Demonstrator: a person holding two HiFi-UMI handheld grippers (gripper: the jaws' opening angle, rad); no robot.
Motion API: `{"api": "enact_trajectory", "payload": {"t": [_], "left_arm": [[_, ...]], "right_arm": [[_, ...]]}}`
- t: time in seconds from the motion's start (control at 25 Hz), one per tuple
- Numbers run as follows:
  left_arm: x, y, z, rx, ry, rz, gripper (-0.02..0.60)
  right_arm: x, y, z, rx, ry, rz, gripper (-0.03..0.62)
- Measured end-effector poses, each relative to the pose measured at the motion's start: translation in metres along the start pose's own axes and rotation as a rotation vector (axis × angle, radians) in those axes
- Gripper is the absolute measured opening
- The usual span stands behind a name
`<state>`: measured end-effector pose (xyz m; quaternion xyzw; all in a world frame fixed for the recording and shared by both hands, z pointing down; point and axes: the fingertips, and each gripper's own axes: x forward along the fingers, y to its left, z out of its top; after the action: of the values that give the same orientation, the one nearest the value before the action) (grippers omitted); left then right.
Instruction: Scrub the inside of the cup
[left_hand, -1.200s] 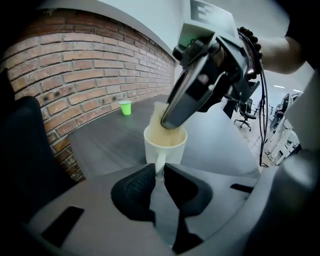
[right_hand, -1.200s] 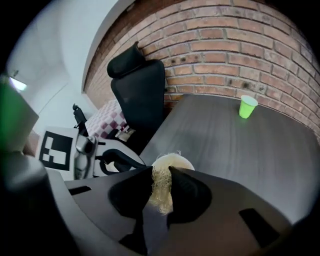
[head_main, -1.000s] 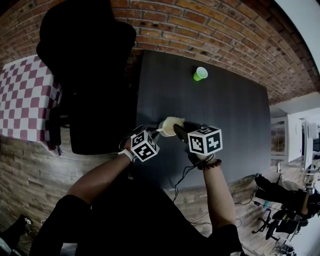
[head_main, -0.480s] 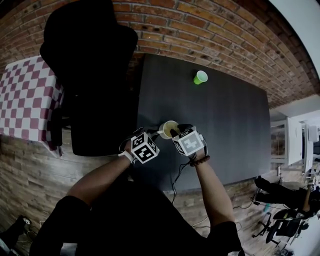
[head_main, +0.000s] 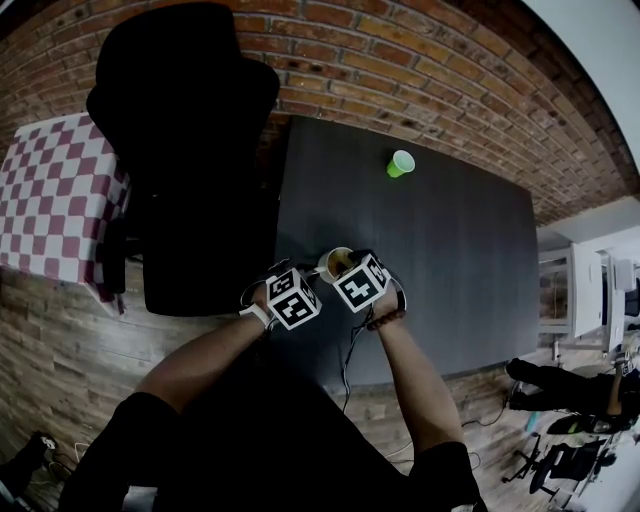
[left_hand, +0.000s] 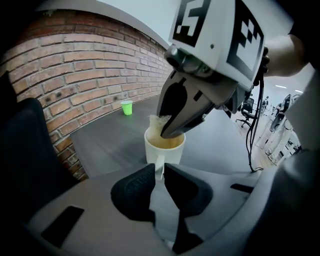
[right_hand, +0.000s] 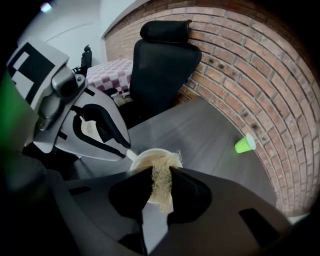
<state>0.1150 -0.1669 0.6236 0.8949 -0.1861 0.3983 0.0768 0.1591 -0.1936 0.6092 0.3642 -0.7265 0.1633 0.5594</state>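
A white cup (head_main: 334, 260) with a handle (left_hand: 159, 166) stands near the front edge of the dark table (head_main: 450, 240). My left gripper (head_main: 318, 271) is shut on that handle, which sits pinched between its pads in the left gripper view. My right gripper (head_main: 344, 266) points steeply down over the cup's mouth. It is shut on a pale fibrous scrubber (right_hand: 161, 184). In the left gripper view the right gripper's tips (left_hand: 169, 131) and the scrubber (left_hand: 158, 121) dip into the cup (left_hand: 164, 148) at its rim. The cup's bottom is hidden.
A green plastic cup (head_main: 400, 163) lies at the table's far side near the brick wall. A black office chair (head_main: 190, 150) stands left of the table, with a red-checked tablecloth (head_main: 50, 200) beyond it. A cable (head_main: 350, 352) hangs off the front edge.
My right gripper has come down and rolled, bringing the scrubber from above the cup into its mouth. The left gripper and the cup have stayed where they were.
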Motion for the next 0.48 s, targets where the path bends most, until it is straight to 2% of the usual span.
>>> {"api": "enact_trajectory", "payload": {"t": [0.16,0.36,0.48], "left_arm": [[-0.002,0.002,0.000,-0.003,-0.008,-0.001,0.067],[-0.004,0.003,0.001,-0.008,-0.014,-0.001,0.067],[-0.003,0.004,0.002,-0.008,-0.017,0.002,0.067]], "right_arm": [[-0.042,-0.006,0.011,-0.029,-0.102,-0.078,0.091],[-0.101,-0.037,0.017,-0.044,-0.204,-0.227,0.091],[-0.119,-0.043,0.023,-0.009,-0.252,-0.208,0.091]]}}
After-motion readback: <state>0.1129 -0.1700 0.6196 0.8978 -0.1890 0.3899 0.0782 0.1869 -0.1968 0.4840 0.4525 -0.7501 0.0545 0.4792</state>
